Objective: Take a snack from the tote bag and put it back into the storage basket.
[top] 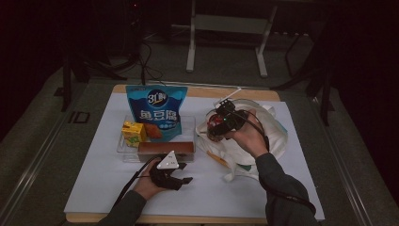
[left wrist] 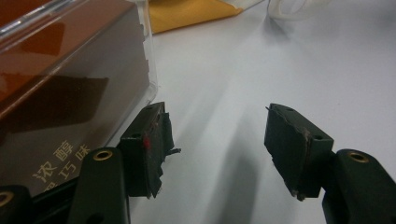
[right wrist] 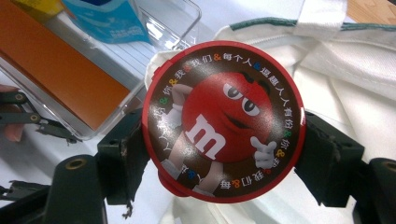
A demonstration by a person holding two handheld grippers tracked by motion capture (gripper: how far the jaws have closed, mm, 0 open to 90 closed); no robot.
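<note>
Right hand-held gripper (right wrist: pixel 224 154) clamped on round candy tub (right wrist: pixel 224 121), white tote bag (right wrist: pixel 345 88) directly beneath; left hand-held gripper (left wrist: pixel 212 154) agape, empty.

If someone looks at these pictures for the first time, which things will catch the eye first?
First comes the round red-rimmed candy tub with a red cartoon character on its lid, gripped by the right gripper above the white cloth bag at the table's right. Next is the tall blue snack pouch standing in the clear plastic tray at the middle, while the left gripper rests open beside the brown box.
</note>
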